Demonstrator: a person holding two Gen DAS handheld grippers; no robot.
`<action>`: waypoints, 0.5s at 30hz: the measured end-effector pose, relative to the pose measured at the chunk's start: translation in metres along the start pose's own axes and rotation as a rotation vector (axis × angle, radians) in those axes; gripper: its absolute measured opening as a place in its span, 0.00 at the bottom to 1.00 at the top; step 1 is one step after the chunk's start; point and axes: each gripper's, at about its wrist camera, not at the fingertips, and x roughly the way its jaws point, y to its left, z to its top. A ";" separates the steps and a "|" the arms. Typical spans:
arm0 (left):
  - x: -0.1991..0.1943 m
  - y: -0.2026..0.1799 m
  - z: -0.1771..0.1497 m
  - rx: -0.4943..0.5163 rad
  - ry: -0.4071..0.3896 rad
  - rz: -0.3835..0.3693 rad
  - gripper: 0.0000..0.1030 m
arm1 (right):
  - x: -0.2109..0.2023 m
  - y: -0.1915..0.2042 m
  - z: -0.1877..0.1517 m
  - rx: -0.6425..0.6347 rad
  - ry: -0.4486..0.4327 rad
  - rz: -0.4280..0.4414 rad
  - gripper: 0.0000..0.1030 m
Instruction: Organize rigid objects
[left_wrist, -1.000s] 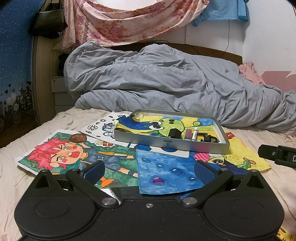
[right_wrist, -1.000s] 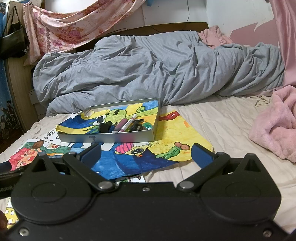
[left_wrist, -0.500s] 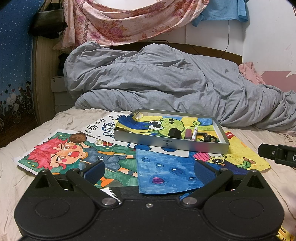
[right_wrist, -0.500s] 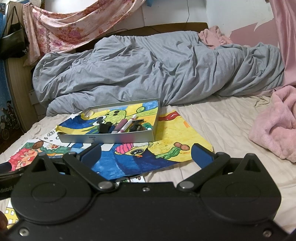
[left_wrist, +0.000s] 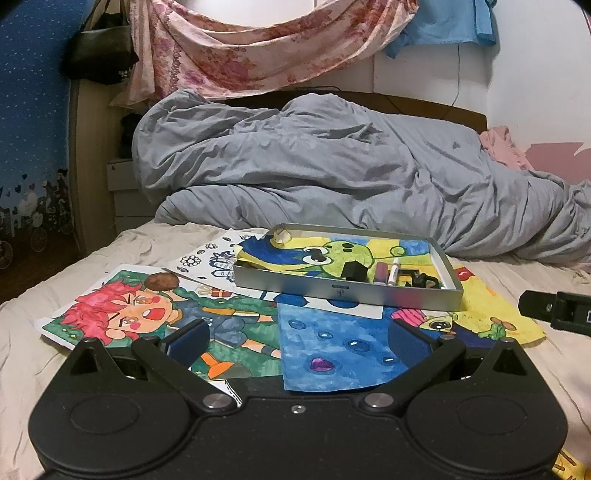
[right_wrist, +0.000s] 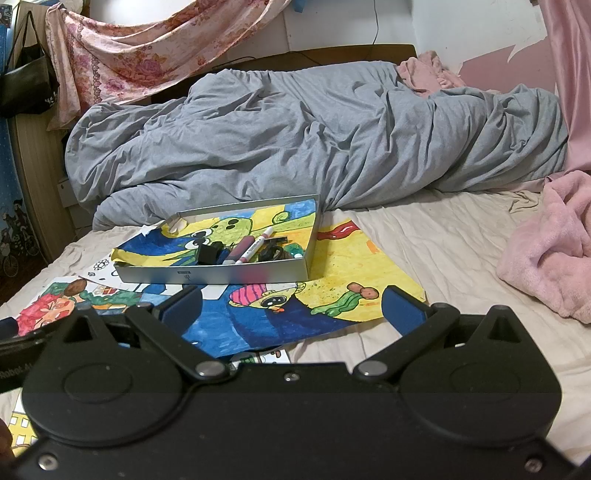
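1. tray (left_wrist: 347, 293) of grey metal sits on painted sheets (left_wrist: 332, 354) spread over the bed, well ahead of both tools.
2. left gripper (left_wrist: 299, 338) has its fingers spread wide and empty; the tray lies at about 1 o'clock from them.
3. right gripper (right_wrist: 291, 308) is likewise spread and empty, tray at 11 o'clock.
4. markers (right_wrist: 249, 250) and small black bits lie inside the tray's near end.
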 end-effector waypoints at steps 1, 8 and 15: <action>-0.001 0.003 -0.001 -0.002 -0.001 -0.001 0.99 | 0.000 0.000 0.000 0.000 0.000 0.000 0.99; -0.005 -0.006 0.003 0.006 -0.006 0.005 0.99 | 0.000 0.000 0.000 -0.001 0.001 0.000 0.99; -0.005 -0.006 0.003 0.007 -0.005 0.006 0.99 | 0.000 0.000 0.000 -0.001 0.001 0.000 0.99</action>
